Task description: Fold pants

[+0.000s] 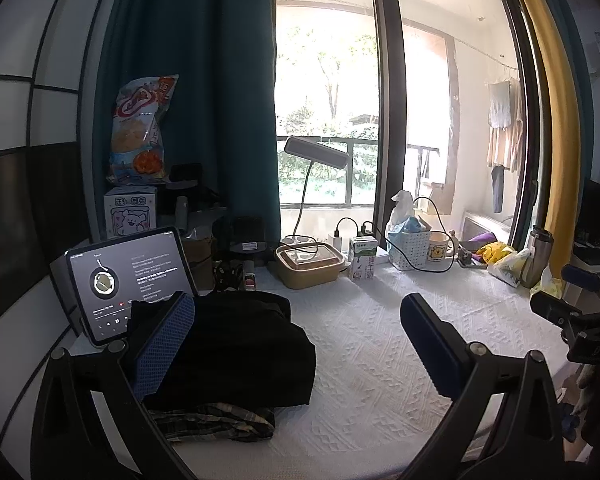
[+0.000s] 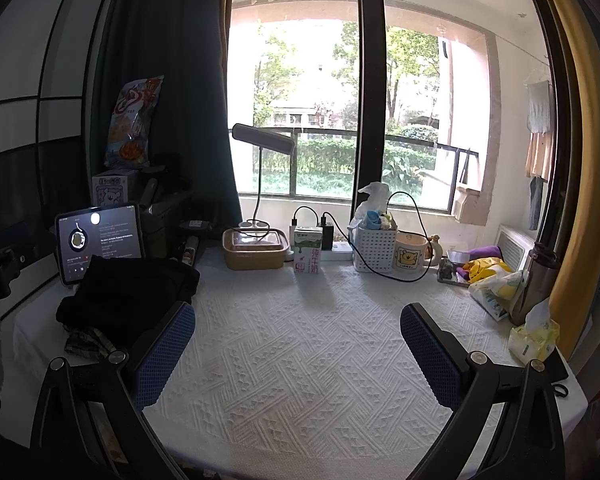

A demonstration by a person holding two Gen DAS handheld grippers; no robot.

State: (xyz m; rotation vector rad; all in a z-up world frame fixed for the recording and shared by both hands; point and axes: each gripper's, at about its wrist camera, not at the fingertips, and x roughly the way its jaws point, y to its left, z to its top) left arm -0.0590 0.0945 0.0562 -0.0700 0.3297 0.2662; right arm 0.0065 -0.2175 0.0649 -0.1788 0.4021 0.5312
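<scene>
Indoors, both grippers — left gripper, right gripper — gape over white quilted table; possibly folded pants.

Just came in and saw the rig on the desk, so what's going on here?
A person is working with two handheld claws over a white textured cloth. Both the left claw and right claw are open and hold nothing. Black pants sit folded in a pile at the left, on top of a plaid garment, in front of a tablet.
</scene>
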